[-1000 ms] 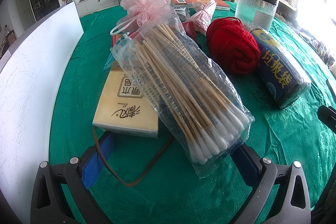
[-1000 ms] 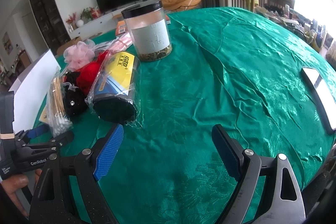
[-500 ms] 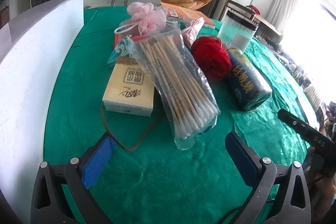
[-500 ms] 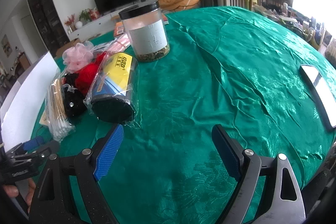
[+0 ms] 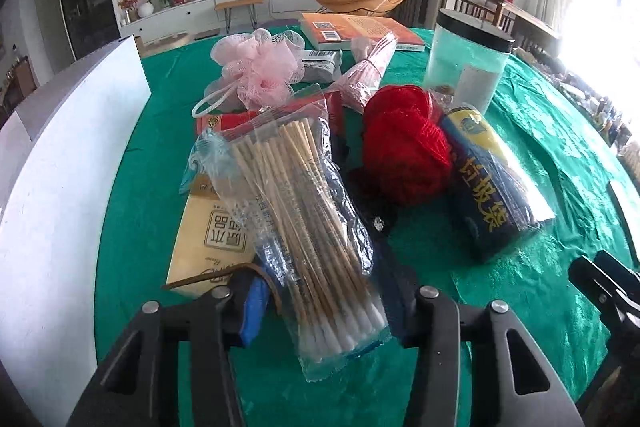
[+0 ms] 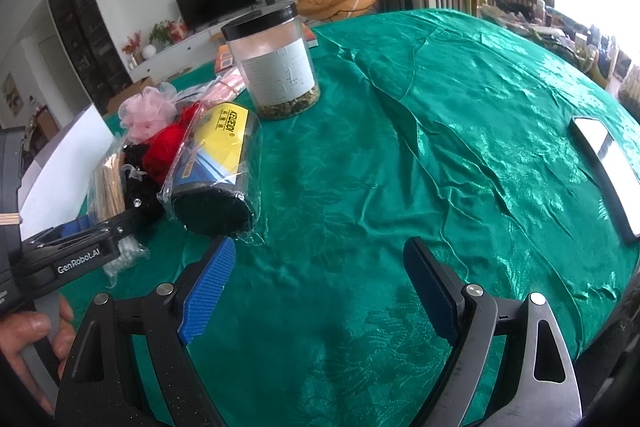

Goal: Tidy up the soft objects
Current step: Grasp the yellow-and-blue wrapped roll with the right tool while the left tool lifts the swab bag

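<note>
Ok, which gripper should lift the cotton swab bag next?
Left. The left gripper already has its fingers on either side of the cotton swab bag. The right gripper is open over bare green tablecloth, away from the pile.

Between the left gripper's (image 5: 324, 311) black jaws, one faced with a ribbed blue pad (image 5: 253, 311), the clear bag of cotton swabs (image 5: 308, 227) shows tan sticks with white tips and blue print on the film; left of those jaws lies a cream tissue pack (image 5: 212, 227) with dark lettering; ahead sit a red yarn ball (image 5: 404, 155) and a pale pink mesh bath puff (image 5: 260, 67). Ahead-left of the right gripper's (image 6: 320, 287) blue-padded jaws, a dark blue and yellow roll (image 6: 218, 163) in clear wrap rests on the glossy emerald tablecloth (image 6: 440, 147) with a faint leafy pattern; beyond it stands a frosted jar (image 6: 276, 67) with a black lid and grey-white label.
</note>
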A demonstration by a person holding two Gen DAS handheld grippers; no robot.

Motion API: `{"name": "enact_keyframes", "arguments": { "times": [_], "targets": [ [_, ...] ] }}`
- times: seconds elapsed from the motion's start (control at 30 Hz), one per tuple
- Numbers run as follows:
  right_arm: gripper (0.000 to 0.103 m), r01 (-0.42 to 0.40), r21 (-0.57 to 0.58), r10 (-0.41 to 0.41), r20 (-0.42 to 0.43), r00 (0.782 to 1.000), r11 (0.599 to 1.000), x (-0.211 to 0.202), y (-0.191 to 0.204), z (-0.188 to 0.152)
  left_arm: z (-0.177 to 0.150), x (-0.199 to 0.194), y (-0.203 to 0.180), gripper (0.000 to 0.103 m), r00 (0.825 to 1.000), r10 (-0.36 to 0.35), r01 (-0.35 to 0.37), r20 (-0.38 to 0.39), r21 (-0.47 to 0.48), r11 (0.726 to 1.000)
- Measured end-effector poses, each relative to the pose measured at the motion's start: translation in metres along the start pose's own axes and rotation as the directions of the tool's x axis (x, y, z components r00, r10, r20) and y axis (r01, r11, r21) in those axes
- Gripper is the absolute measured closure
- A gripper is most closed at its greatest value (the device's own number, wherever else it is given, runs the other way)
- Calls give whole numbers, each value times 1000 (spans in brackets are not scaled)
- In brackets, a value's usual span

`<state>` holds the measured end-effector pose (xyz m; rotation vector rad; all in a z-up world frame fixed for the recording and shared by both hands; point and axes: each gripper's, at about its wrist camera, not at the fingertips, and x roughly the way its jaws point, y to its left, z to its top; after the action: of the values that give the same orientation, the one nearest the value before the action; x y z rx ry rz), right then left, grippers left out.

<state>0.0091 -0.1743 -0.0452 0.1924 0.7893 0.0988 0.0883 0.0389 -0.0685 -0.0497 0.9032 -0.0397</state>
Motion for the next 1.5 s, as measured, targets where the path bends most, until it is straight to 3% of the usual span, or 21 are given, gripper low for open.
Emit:
{"name": "enact_keyframes", "arguments": {
  "times": [0.17,0.27,0.33,0.47,0.6,0.63,0.67,0.7,0.77,0.87,0.93,1.0,1.17,1.33,1.4,1.5],
  "targets": [
    [15,-28,21,28,0,1000,999,-1,-3,1,-27,-33,25,63,998,-40,42,-58,50,998],
    [15,-153,15,153,-30,988,988,2,1,15,-44,-47,27,63,993,-58,71,-104,121,990],
    [15,-187,-21,185,-69,980,982,11,13,33,-55,-51,23,60,990,-42,64,-132,166,984],
    [15,-226,-141,194,-206,959,964,45,54,66,-63,-53,16,24,993,28,-6,-110,194,981],
    [17,-196,-213,116,-338,934,957,88,82,70,-62,-48,11,20,992,24,-3,-125,170,986],
    [24,-181,-221,96,-346,933,958,92,83,68,-61,-45,8,20,991,30,-8,-130,173,985],
    [40,-174,-211,93,-345,934,962,93,80,65,-61,-42,6,31,990,46,-23,-132,175,984],
    [47,-157,-198,84,-335,938,968,90,76,63,-60,-40,6,66,990,58,-36,-128,167,985],
    [47,-177,-143,120,-338,933,974,78,61,57,-57,-42,13,68,991,1,14,-132,116,993],
    [47,-173,-119,130,-307,943,978,48,41,48,-47,-62,32,69,990,-99,100,-97,9,995],
    [47,-171,-86,141,-281,949,981,26,24,46,-36,-84,49,69,979,-198,195,-46,-71,978],
    [47,-174,-66,153,-250,956,982,6,14,51,-25,-106,66,69,970,-245,244,9,-126,962],
    [47,-253,-69,235,-197,952,965,-30,33,75,-4,-150,110,69,958,-264,283,111,-218,934],
    [47,-364,-188,334,-176,926,912,-57,103,83,-9,-151,142,69,967,-232,252,104,-279,927],
    [47,-390,-205,358,-177,917,898,-61,118,79,-11,-146,144,69,964,-248,265,95,-288,920],
    [47,-416,-203,382,-188,905,886,-62,125,70,-5,-141,122,69,957,-277,290,87,-227,930]
  ]
}}
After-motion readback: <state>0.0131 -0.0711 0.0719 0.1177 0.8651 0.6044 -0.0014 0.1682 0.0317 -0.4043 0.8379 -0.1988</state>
